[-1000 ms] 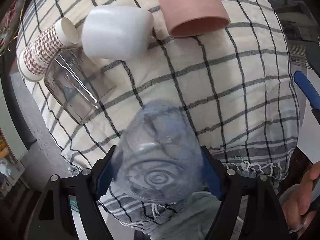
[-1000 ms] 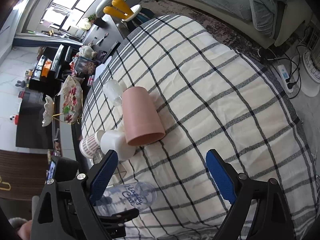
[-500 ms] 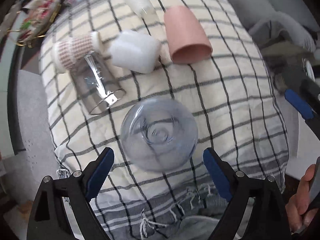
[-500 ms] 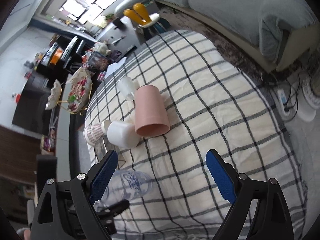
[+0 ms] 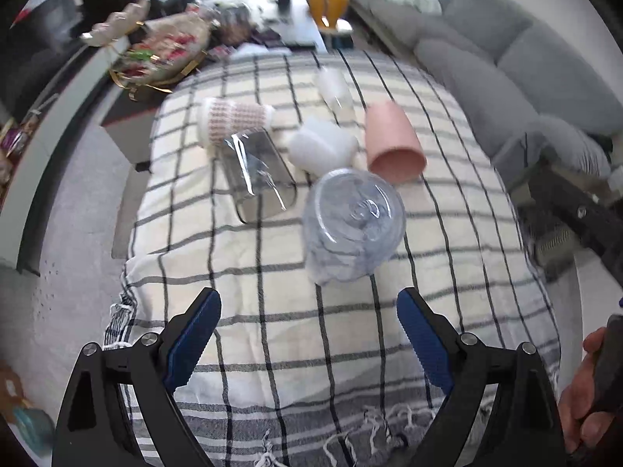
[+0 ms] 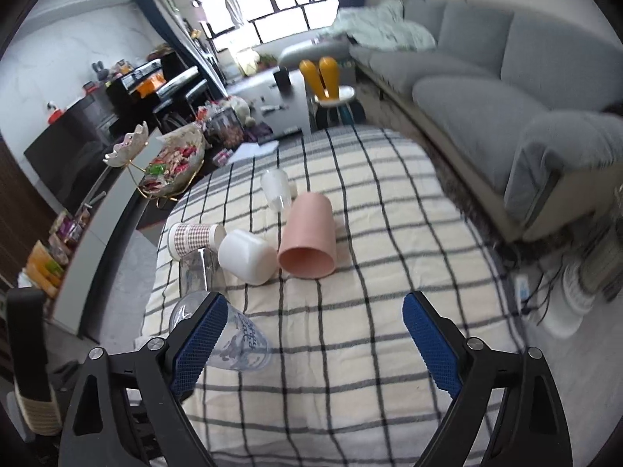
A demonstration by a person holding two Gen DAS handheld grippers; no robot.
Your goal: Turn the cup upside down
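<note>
Your left gripper (image 5: 309, 336) hangs with jaws released, the clear cup (image 5: 352, 225) standing upside down on the checked cloth (image 5: 272, 334) just ahead. Behind it lie a pink cup (image 5: 393, 144), white cup (image 5: 321, 146), glass (image 5: 259, 171) and patterned paper cup (image 5: 229, 120), crowded together. Your right gripper (image 6: 315, 340) is released too; its left finger covers part of the clear cup.

Cups spread on the cloth ahead of my open jaws.

The clear cup (image 5: 352, 223) stands mouth-down nearest my left gripper (image 5: 309, 334). Behind it, left to right, lie the square glass (image 5: 259, 173), white cup (image 5: 323, 146) and big tumbler (image 5: 393, 144). The paper cup (image 5: 233, 120) lies behind the glass, the sofa (image 6: 506, 89) to the right.
</note>
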